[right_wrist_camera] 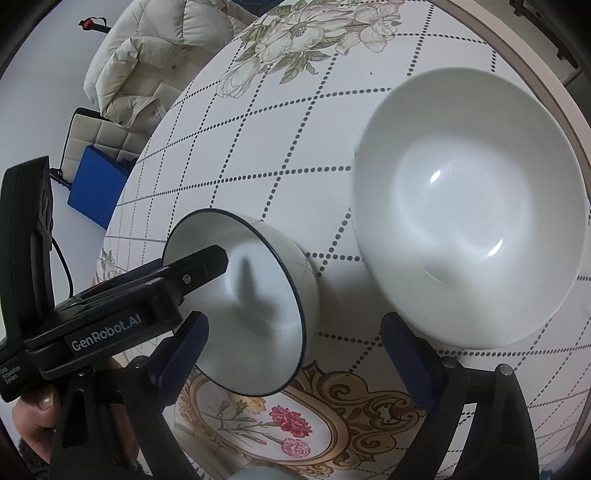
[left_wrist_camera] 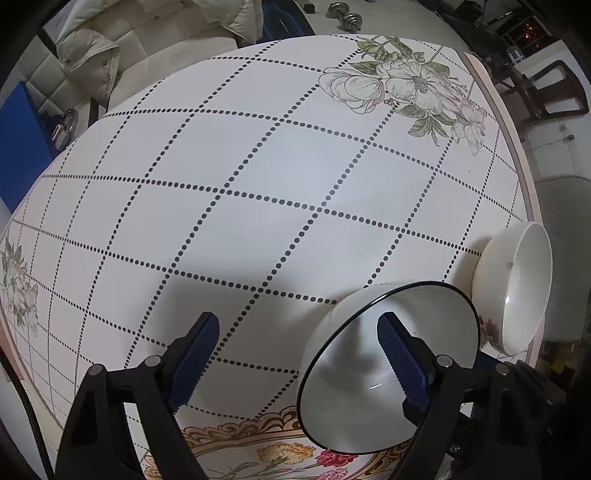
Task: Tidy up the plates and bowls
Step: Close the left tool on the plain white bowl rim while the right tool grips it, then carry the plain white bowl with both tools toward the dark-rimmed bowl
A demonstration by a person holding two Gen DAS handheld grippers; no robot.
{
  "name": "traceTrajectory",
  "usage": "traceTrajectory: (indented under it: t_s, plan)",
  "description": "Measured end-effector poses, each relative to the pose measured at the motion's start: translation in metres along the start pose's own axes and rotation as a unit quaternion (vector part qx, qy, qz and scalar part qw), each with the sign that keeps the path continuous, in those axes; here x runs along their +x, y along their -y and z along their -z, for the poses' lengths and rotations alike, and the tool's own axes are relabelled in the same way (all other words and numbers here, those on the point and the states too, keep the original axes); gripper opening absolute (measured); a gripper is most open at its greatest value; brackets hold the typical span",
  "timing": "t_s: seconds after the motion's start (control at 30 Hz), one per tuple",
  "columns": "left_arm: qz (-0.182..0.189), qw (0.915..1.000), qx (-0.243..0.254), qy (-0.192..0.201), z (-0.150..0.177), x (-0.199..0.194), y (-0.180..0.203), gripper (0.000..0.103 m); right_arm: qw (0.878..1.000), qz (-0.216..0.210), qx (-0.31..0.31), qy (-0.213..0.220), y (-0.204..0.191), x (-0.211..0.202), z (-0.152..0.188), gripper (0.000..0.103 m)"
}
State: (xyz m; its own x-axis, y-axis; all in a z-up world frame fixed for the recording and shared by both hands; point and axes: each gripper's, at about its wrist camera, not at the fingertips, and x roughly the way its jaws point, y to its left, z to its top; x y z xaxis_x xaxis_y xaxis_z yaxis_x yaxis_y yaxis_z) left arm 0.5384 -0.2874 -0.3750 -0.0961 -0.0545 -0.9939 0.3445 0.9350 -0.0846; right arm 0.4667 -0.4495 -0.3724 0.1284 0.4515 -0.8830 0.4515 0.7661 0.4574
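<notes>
A white bowl with a dark rim [left_wrist_camera: 369, 387] stands on the round table [left_wrist_camera: 258, 184], close under my left gripper [left_wrist_camera: 298, 319]. The left jaws are open and straddle the bowl's near wall: one blue pad [left_wrist_camera: 402, 358] hangs inside the bowl, the other [left_wrist_camera: 195, 354] outside over the tabletop. Neither pad presses on the wall. A larger plain white bowl [right_wrist_camera: 469, 206] stands to its right near the table's edge, also seen as the white bowl [left_wrist_camera: 517, 288]. My right gripper [right_wrist_camera: 293, 319] is open in front of both bowls, holding nothing. The dark-rimmed bowl [right_wrist_camera: 251, 306] sits left of the white one.
The table edge [left_wrist_camera: 517, 177] runs close behind the white bowl. The left tool's black housing [right_wrist_camera: 107, 328] and a person's hand [right_wrist_camera: 33, 406] fill the lower left. Pale jackets [left_wrist_camera: 88, 62] lie on a seat beyond the table, near a blue box [right_wrist_camera: 96, 192] and a dumbbell [left_wrist_camera: 345, 14].
</notes>
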Motion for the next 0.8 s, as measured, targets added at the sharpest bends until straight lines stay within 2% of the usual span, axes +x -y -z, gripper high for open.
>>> traceTrajectory:
  t_s: [0.07, 0.13, 0.17, 0.23, 0.37, 0.4, 0.47, 0.53, 0.57, 0.63, 0.73, 0.8]
  plan:
    - [0.002, 1.0000, 0.005, -0.006, -0.003, 0.003, 0.003, 0.072, 1.000, 0.001, -0.002, -0.002, -0.001, 0.002, -0.001, 0.092]
    - [0.001, 0.9999, 0.011, -0.010, -0.004, 0.006, 0.002, 0.069, 1.000, 0.003, -0.005, -0.003, -0.003, 0.003, -0.002, 0.086]
    - [0.001, 0.9998, 0.014, -0.011, -0.005, 0.007, 0.003, 0.061, 1.000, 0.003, -0.007, -0.004, -0.004, 0.004, -0.003, 0.085]
    - [0.004, 0.9997, 0.018, -0.017, -0.007, 0.011, 0.006, 0.055, 1.000, 0.007, -0.009, -0.006, -0.006, 0.005, -0.004, 0.078]
    - [0.008, 0.9995, 0.021, -0.022, -0.010, 0.016, 0.010, 0.043, 1.000, 0.012, -0.014, -0.008, -0.011, 0.007, -0.007, 0.071]
    - [0.010, 0.9995, 0.022, -0.021, -0.010, 0.017, 0.012, 0.042, 1.000, 0.014, -0.017, -0.009, -0.012, 0.007, -0.007, 0.067]
    - [0.011, 0.9994, 0.025, -0.021, -0.011, 0.018, 0.015, 0.032, 1.000, 0.016, -0.022, -0.009, -0.015, 0.007, -0.008, 0.059]
    - [0.013, 0.9993, 0.026, -0.023, -0.012, 0.020, 0.019, 0.028, 0.999, 0.019, -0.025, -0.008, -0.017, 0.007, -0.009, 0.045]
    - [0.014, 0.9992, 0.027, -0.025, -0.011, 0.021, 0.022, 0.024, 0.999, 0.021, -0.027, -0.007, -0.018, 0.007, -0.009, 0.043]
    - [0.006, 0.9993, 0.031, -0.021, -0.008, 0.021, 0.027, 0.023, 0.999, 0.038, -0.033, -0.005, -0.019, 0.007, -0.009, 0.032]
    - [-0.002, 0.9994, 0.033, -0.011, -0.002, 0.017, 0.031, 0.021, 0.998, 0.054, -0.041, 0.001, -0.018, 0.007, -0.009, 0.020]
    - [0.000, 0.9995, 0.030, -0.008, -0.001, 0.014, 0.032, 0.020, 0.998, 0.053, -0.040, 0.002, -0.015, 0.006, -0.009, 0.015]
